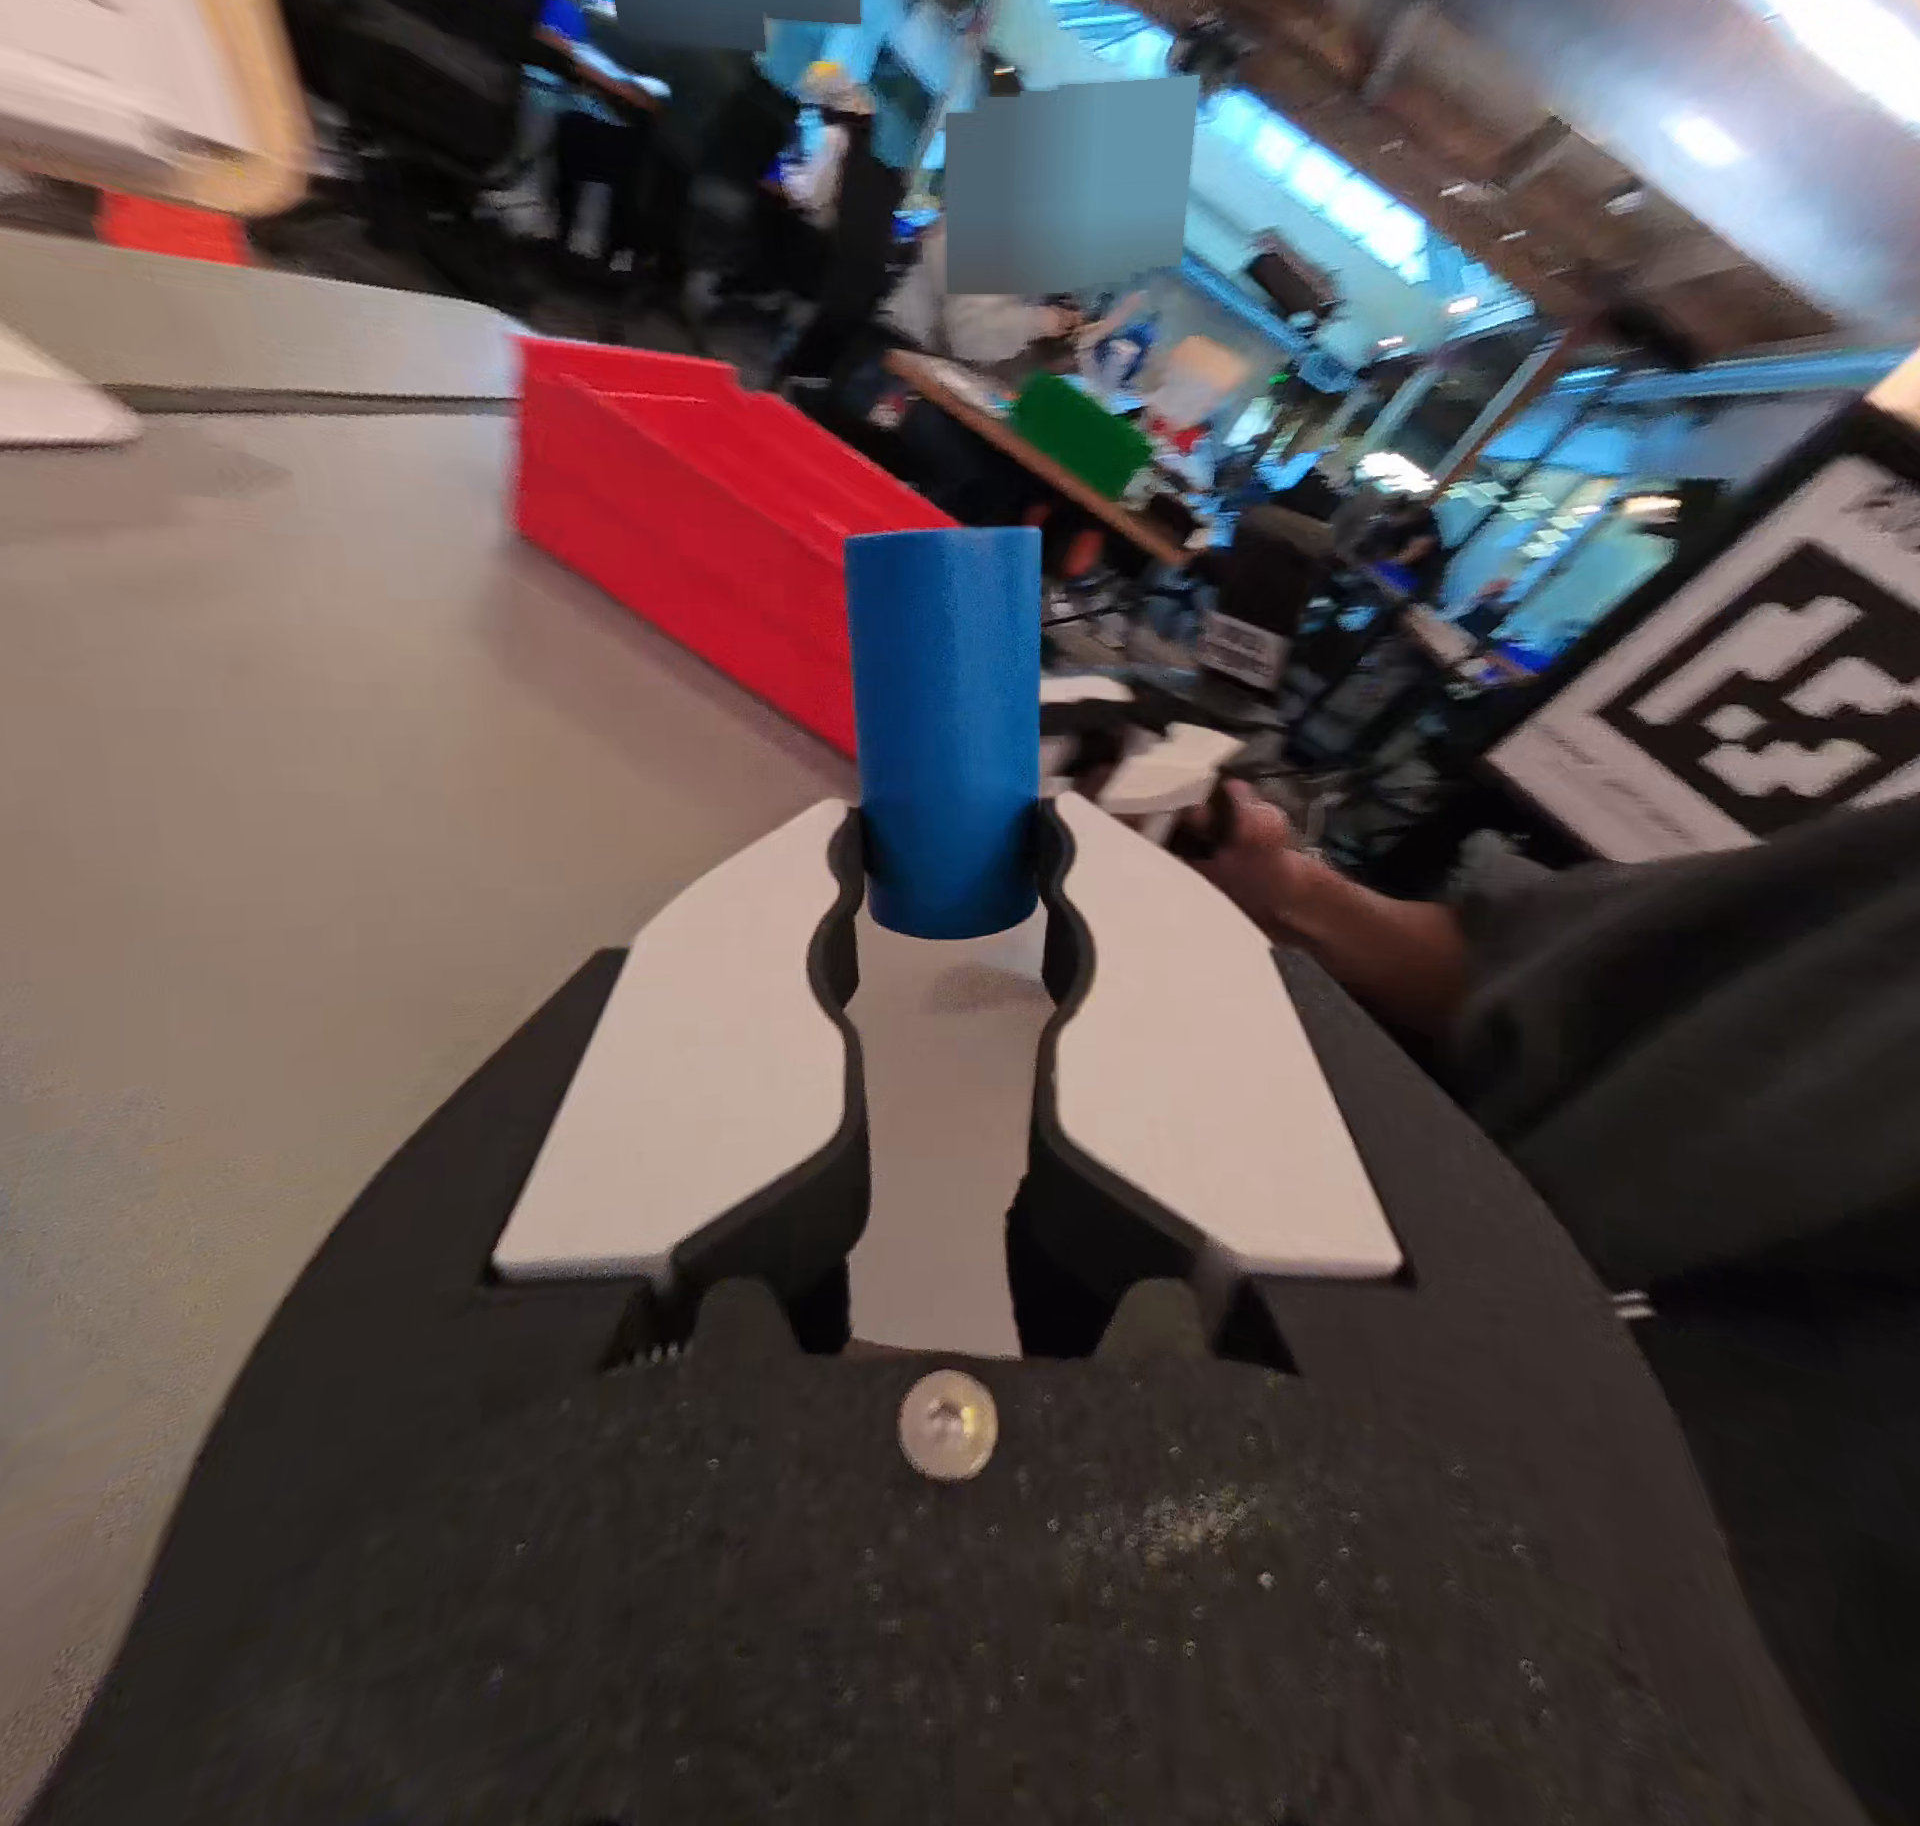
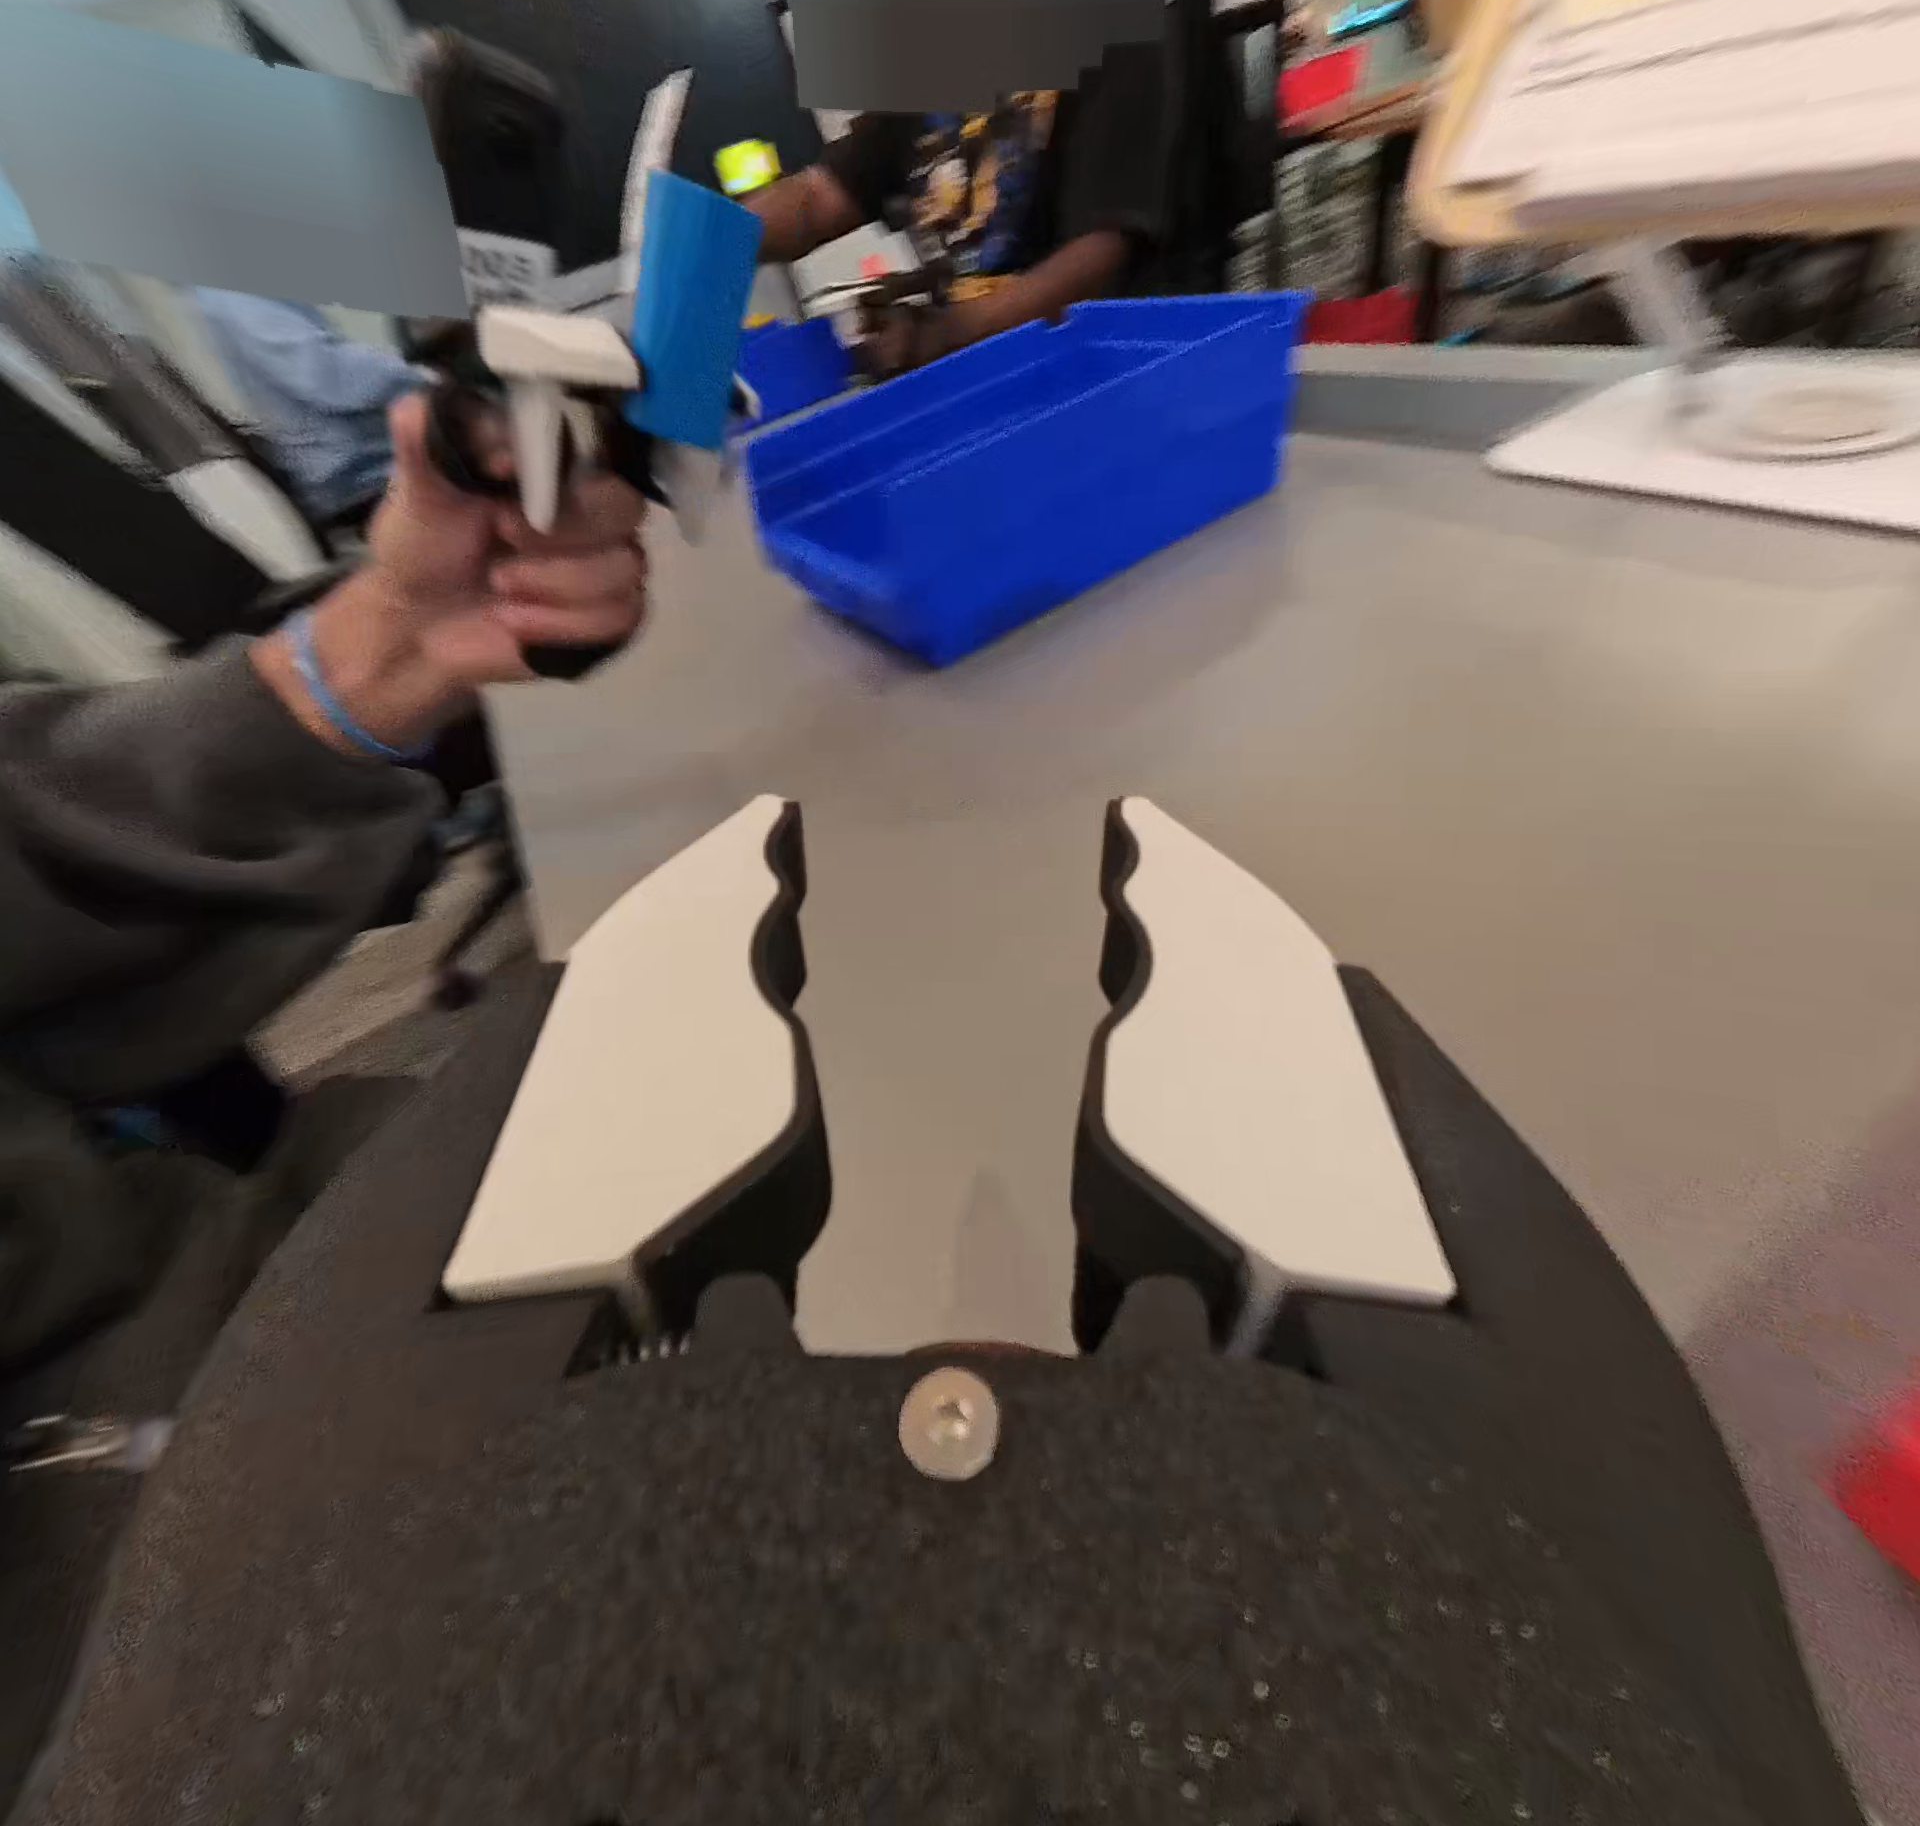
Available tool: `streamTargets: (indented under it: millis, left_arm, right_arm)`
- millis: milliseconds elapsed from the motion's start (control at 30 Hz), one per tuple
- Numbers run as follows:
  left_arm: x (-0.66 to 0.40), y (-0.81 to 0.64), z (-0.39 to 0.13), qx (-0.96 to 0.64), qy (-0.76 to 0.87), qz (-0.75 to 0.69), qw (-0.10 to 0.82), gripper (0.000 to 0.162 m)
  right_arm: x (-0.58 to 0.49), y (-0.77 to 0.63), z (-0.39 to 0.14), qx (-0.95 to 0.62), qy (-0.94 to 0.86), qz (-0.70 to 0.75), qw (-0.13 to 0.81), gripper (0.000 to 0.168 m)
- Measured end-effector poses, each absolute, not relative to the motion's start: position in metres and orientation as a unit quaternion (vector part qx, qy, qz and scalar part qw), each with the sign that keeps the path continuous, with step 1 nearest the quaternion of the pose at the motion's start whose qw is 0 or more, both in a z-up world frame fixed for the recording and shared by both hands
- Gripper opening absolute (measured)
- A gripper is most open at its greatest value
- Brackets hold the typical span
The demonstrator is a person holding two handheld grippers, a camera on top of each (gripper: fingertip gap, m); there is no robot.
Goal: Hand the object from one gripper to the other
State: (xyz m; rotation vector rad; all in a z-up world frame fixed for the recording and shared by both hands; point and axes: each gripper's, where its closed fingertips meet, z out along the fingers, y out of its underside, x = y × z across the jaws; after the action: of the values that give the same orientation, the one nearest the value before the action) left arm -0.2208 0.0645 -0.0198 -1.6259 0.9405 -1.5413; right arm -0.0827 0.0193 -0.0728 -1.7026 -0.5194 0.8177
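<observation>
Left gripper (image 1: 948, 841) clamps upright blue cylinder (image 1: 943, 727).

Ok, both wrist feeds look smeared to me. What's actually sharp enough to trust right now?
Left wrist view: the left gripper and the blue cylinder it clamps are crisp; the red bin and the room behind are motion-blurred, with fisheye bending at the edges. Right wrist view: the right gripper, open, is fairly sharp; the blue bin and the hand are smeared.
</observation>
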Motion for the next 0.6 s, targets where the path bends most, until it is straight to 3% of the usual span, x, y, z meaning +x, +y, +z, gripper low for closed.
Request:
streamTargets:
  millis: [200, 433, 500, 600]
  left_arm:
    - [-0.182, 0.02, -0.032, -0.606, 0.388, -0.615, 0.321, 0.031]
    - [-0.172, 0.014, -0.045, -0.61, 0.398, -0.612, 0.307, 0.031]
    - [-0.169, 0.012, -0.047, -0.612, 0.394, -0.618, 0.297, 0.031]
    - [-0.163, 0.009, -0.053, -0.619, 0.402, -0.607, 0.293, 0.031]
  right_arm:
    - [-0.165, 0.024, -0.031, -0.634, -0.261, 0.526, 0.504, 0.062]
    - [-0.182, 0.03, -0.02, -0.578, -0.189, 0.65, 0.455, 0.05]
    - [-0.185, 0.028, -0.025, -0.575, -0.186, 0.666, 0.438, 0.034]
    - [-0.183, 0.025, -0.033, -0.577, -0.179, 0.676, 0.422, 0.031]
